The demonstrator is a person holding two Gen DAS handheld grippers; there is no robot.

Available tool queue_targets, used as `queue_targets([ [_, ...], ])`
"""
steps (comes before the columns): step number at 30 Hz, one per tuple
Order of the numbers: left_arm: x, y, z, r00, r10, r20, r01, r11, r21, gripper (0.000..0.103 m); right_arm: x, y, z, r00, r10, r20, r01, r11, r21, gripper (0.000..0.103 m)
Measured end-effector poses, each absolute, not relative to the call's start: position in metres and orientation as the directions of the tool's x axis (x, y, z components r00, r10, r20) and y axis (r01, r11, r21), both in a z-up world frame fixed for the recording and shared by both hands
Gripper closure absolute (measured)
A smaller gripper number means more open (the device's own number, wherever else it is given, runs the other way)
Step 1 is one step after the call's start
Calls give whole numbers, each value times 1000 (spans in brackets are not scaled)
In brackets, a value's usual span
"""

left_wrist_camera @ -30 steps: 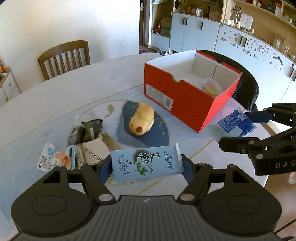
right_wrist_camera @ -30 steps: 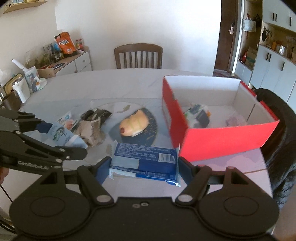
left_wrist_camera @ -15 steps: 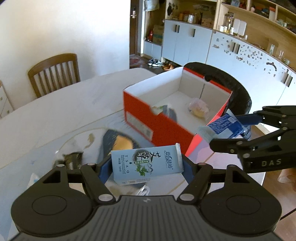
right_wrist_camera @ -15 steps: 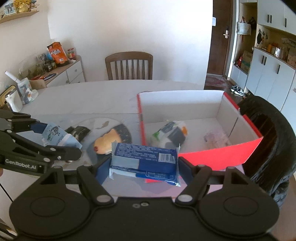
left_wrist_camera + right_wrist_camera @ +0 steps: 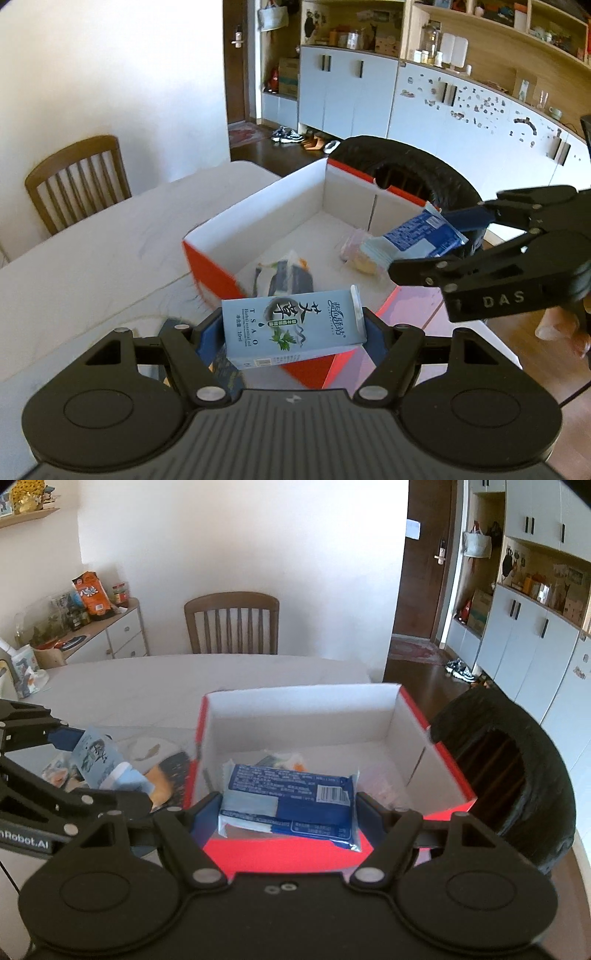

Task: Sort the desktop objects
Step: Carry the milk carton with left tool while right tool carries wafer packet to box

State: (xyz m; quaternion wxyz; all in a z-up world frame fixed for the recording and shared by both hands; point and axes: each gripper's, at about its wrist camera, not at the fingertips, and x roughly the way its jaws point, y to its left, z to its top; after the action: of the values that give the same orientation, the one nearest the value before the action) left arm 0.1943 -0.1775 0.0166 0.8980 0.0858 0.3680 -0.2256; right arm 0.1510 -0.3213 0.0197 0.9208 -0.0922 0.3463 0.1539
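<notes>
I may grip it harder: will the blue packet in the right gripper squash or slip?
The packet looks soft: its film wrap crinkles, so it likely squashes. The glossy film may slip. It seems light, held level by the right gripper.

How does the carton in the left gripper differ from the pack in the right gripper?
The carton is a rigid pale blue box; the pack is a soft dark blue wrapper. The carton hangs over the red box's near edge; the pack hangs further over its inside. Both lie sideways, clamped between jaws.

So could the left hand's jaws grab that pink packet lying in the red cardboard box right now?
Probably not: the left gripper is already clamped on a pale blue carton, though the red cardboard box is open-topped.
</notes>
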Motion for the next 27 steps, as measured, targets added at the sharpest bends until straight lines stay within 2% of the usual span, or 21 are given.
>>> queue_targets([
  [11, 237, -220, 13, 595, -339, -728, 494, 869, -1, 29, 202, -344, 14, 698, 213, -683, -332, 942, -45, 27],
  [27, 294, -262, -32, 493, -265, -828, 491, 871, 13, 29, 278, -346, -14, 615, 211, -760, -367, 930, -38, 27],
])
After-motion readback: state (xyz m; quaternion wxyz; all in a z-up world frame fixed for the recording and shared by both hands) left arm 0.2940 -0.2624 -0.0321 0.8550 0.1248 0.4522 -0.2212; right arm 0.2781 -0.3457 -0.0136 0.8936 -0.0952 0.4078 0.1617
